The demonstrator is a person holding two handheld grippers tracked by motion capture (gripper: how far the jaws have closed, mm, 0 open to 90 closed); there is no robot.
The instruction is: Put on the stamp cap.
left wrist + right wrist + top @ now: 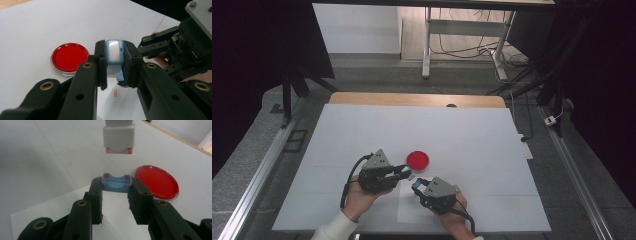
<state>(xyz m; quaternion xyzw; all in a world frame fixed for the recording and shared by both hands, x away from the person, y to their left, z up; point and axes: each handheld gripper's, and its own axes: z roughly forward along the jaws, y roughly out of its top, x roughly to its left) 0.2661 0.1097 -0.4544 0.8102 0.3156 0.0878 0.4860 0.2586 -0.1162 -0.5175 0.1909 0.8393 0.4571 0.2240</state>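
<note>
The white-covered surface point(362, 135) stretched wide under both hands, with its bare wooden edge point(417, 99) showing at the far side and a metal-legged table frame point(462, 45) on the floor beyond. On the surface sat a red round dish point(417, 160) with a clear rim, just beyond the two grippers and not touching either. Nothing lay between the grippers and the dish.

The left gripper point(404, 172) pointed toward the right one, its fingers clamped on a white and blue-edged block point(113, 56) held off the surface. In the right gripper view that block point(119, 136) hung above and apart from a light blue cap point(117, 183). The right gripper point(416, 186) had its fingers closed on that cap, low over a loose white sheet point(412, 212).

A tiny white tag point(115, 93) with red print lay on the sheet beneath the left gripper; its writing was too small to read.
</note>
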